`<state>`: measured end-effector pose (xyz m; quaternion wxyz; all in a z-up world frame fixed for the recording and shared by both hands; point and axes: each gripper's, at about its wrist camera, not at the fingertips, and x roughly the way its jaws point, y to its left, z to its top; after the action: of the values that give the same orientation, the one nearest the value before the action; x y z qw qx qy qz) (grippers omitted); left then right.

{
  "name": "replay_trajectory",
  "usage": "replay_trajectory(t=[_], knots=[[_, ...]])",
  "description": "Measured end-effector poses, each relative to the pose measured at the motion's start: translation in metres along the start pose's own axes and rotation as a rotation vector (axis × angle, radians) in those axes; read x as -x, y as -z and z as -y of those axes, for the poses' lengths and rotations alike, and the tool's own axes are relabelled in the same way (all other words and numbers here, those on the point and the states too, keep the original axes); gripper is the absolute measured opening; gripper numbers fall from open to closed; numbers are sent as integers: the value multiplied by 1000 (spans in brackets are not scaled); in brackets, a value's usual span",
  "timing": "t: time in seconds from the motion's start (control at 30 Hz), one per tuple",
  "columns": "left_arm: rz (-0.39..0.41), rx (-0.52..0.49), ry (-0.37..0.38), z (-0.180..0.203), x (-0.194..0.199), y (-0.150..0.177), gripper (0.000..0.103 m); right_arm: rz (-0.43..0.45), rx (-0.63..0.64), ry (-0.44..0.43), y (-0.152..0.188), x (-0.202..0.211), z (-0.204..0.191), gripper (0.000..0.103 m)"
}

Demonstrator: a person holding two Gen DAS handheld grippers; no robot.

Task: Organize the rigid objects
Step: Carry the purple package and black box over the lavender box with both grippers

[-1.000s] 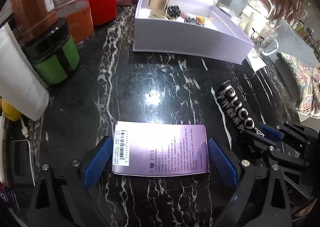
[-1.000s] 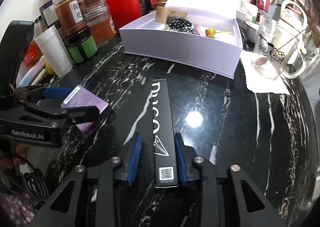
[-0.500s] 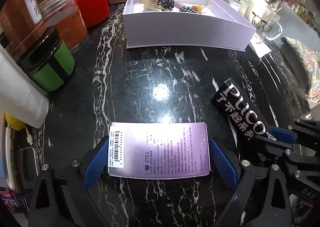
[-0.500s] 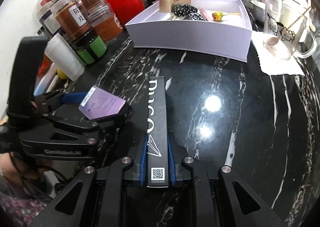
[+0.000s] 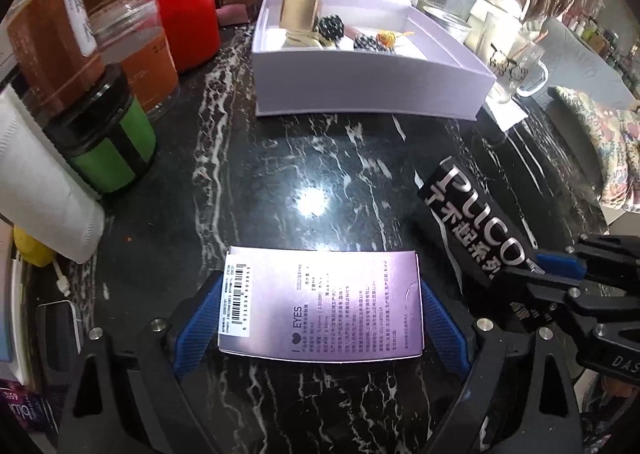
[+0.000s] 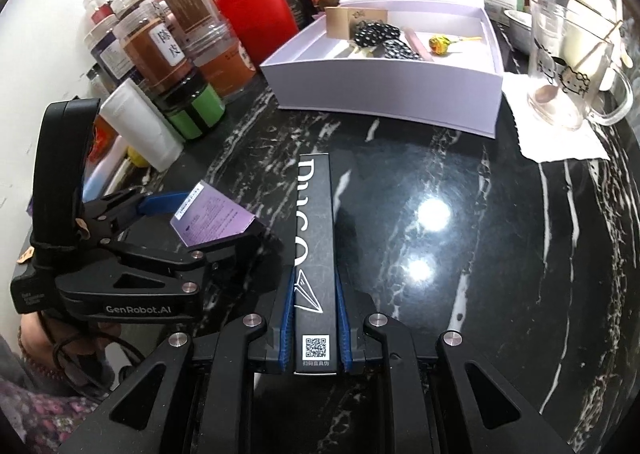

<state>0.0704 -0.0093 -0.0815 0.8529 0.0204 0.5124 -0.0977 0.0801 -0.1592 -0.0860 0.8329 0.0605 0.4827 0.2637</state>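
1. Black marble table point(image 5: 304, 158), white-veined, bearing everything listed below.

2. Lilac open box point(image 5: 360, 84) at the far side of the table, well apart from both my grippers. Inside it I see a gold card point(image 5: 301, 10), two black beaded pieces and a lollipop point(image 6: 439, 44).

3. Red canister point(image 5: 180, 2) at the far left, beside a row of clear jars of brown contents, with a green-banded black jar point(image 5: 108, 142) and a white tube point(image 5: 36, 182) nearer to me.

4. Glass mug with a cartoon print point(image 6: 560, 70), standing on a white napkin to the right of the lilac box.

5. My left gripper point(image 5: 320, 314): blue pads set wide and pressed against the two short ends of the purple carton point(image 5: 320, 310). I hold it flat, barcode face up, raised off the table near the close edge.

6. My right gripper point(image 6: 313, 318): fingers drawn in narrow, clamped on both long sides of the black carton point(image 6: 314, 254) at its QR-code end. The carton points away from me towards the lilac box, lifted above the marble, just to the right of the purple carton.
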Motion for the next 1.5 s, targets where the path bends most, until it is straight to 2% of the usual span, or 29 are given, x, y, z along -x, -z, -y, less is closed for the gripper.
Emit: replay_trajectory(t=[0.3, 1.03, 1.5], knots=[[46, 3, -17, -10, 22, -9, 93, -42, -38, -97, -9, -9, -2, 18], [138, -29, -14, -6, 24, -81, 93, 7, -4, -94, -63, -6, 13, 18], [177, -41, -18, -3, 7, -143, 93, 41, -31, -108, -120, -5, 37, 18]])
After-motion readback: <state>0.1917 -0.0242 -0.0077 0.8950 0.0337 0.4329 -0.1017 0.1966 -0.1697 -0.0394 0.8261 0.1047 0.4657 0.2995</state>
